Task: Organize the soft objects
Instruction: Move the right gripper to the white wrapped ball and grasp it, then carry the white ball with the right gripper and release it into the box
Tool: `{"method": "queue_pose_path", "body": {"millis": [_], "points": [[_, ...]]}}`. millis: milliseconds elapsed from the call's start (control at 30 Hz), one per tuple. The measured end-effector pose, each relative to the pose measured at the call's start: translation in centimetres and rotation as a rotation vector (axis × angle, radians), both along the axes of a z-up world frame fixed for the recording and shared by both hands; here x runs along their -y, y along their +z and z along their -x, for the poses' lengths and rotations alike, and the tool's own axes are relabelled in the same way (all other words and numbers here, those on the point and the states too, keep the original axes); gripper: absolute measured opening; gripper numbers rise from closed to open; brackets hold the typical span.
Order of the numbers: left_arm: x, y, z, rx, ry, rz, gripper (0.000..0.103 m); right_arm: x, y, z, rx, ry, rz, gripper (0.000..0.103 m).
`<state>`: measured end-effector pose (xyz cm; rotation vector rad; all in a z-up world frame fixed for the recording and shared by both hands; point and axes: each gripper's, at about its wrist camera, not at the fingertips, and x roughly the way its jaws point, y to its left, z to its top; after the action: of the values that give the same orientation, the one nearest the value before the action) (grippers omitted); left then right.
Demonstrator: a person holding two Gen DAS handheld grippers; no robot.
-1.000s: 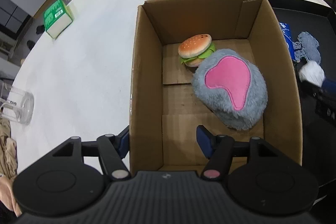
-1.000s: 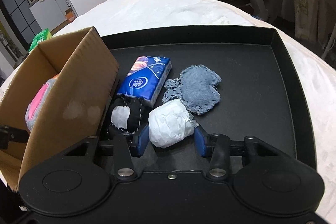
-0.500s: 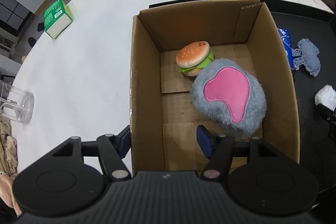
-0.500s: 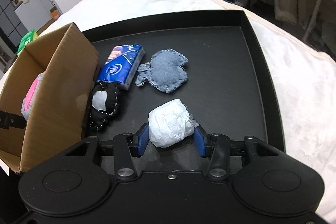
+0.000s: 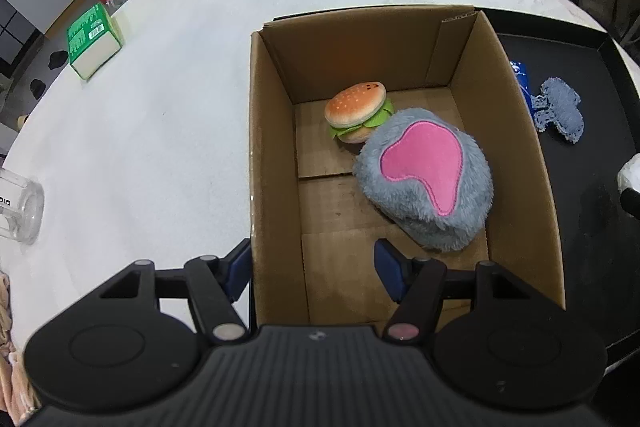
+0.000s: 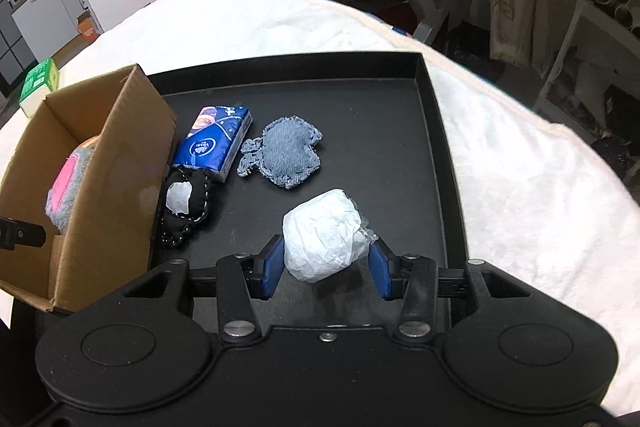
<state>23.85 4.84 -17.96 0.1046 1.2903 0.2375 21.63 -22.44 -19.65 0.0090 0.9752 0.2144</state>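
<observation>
Crumpled white tissue-wrapped ball (image 6: 323,235): clenched in right tool (image 6: 325,263). Fluffy grey-pink plush (image 5: 426,183), burger plush (image 5: 357,115): inside corrugated cardboard box (image 5: 272,163). Left tool (image 5: 314,267): released, straddling box wall.

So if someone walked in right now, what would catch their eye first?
Probably the grey plush with the pink patch in the cardboard box, with a toy burger beside it. Next, the white wrapped bundle gripped in the right claw above the black tray.
</observation>
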Motion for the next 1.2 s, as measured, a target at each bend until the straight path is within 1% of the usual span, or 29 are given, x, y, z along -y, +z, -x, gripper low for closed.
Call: {"method": "queue_pose_path", "body": {"millis": [167, 267, 367, 433, 467, 500, 533, 667, 700, 767, 900, 1000, 1200], "points": [[-0.4, 0.1, 0.6, 0.019, -0.014, 0.028, 0.063, -0.4, 1.4, 0.8, 0.023, 0.001, 0.030, 0.044], [-0.6, 0.1, 0.9, 0.024, -0.021, 0.029, 0.060, -0.7, 1.9, 1.1, 0.034, 0.003, 0.048, 0.044], [-0.9, 0.0, 1.1, 0.026, -0.021, 0.049, 0.057, -0.9, 2.4, 1.5, 0.041, -0.004, 0.059, 0.044], [-1.3, 0.0, 1.2, 0.029, -0.017, 0.067, 0.049, -1.1, 2.9, 1.8, 0.046, -0.010, 0.064, 0.044], [-1.5, -0.1, 1.2, 0.027, -0.017, 0.073, 0.046, -1.2, 3.1, 1.8, 0.051, -0.014, 0.066, 0.044], [-1.6, -0.2, 1.2, 0.023, -0.017, 0.078, 0.042, -1.3, 3.4, 1.9, 0.057, -0.018, 0.064, 0.044], [-1.7, -0.3, 1.3, 0.018, -0.018, 0.078, 0.035, -1.4, 3.7, 2.0, 0.067, -0.022, 0.064, 0.044], [-2.7, -0.4, 1.9, 0.019, -0.004, 0.105, 0.023, -2.4, 5.2, 2.2, 0.101, -0.020, 0.064, 0.044], [-3.0, -0.4, 2.1, 0.024, 0.003, 0.114, 0.017, -2.7, 5.6, 2.2, 0.110, -0.015, 0.066, 0.044], [-3.6, -0.2, 2.4, 0.042, 0.016, 0.141, 0.009, -3.4, 6.4, 2.3, 0.128, -0.005, 0.068, 0.044], [-4.6, 0.0, 2.8, 0.066, 0.040, 0.169, 0.009, -4.9, 7.8, 2.4, 0.155, 0.022, 0.074, 0.044], [-5.0, 0.2, 2.9, 0.075, 0.048, 0.176, 0.009, -5.8, 8.8, 2.4, 0.164, 0.036, 0.058, 0.044], [-5.8, 0.6, 3.3, 0.115, 0.063, 0.199, 0.010, -8.1, 10.3, 2.5, 0.205, 0.081, 0.080, 0.044]]}}
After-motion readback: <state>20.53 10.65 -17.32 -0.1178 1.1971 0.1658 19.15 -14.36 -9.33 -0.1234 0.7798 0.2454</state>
